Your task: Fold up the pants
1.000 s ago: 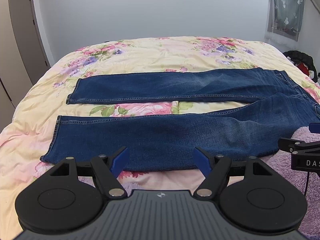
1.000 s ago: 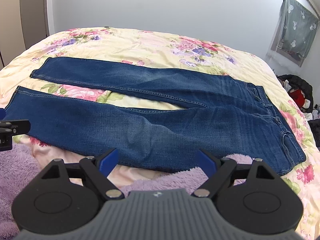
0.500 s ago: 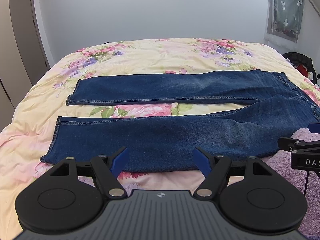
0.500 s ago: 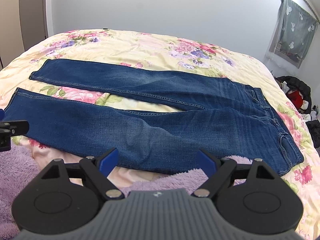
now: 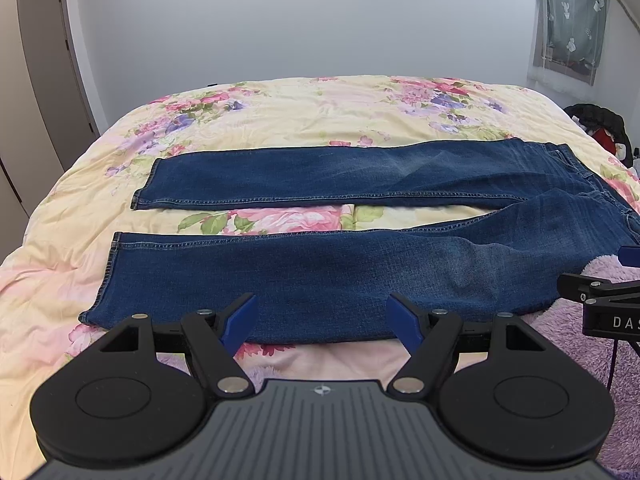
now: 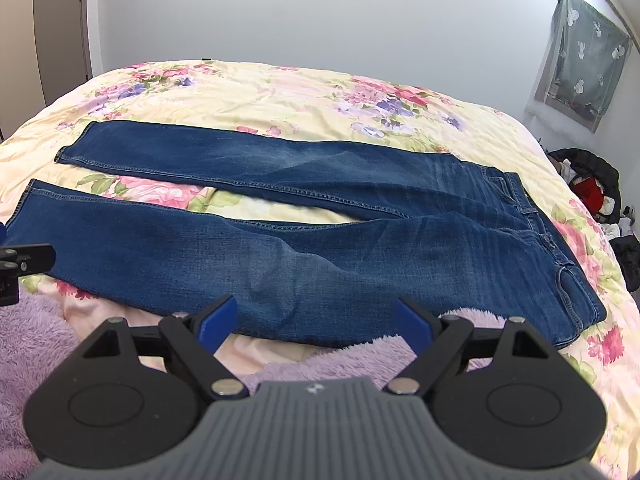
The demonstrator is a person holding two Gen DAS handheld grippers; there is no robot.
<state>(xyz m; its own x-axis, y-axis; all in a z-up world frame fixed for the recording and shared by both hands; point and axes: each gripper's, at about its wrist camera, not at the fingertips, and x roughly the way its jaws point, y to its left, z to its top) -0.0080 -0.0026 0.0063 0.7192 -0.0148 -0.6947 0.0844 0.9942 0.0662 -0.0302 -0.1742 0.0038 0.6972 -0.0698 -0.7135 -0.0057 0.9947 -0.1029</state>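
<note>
Dark blue jeans (image 5: 320,276) lie flat on the floral bedspread, legs spread apart, hems to the left and waistband to the right; they also show in the right wrist view (image 6: 340,256). My left gripper (image 5: 322,320) is open and empty, above the near edge of the near leg. My right gripper (image 6: 316,326) is open and empty, above the near edge of the thigh part. Each gripper's side shows at the edge of the other's view.
The bed (image 5: 320,112) with its yellow floral cover fills the scene. A purple fluffy blanket (image 6: 36,344) lies along the near edge. A pile of dark clothes (image 6: 592,184) sits beside the bed at right. A door (image 5: 44,72) stands at left.
Both views have shifted slightly, with the jeans a little lower in the frames. The jeans have not moved and both grippers stay open.
</note>
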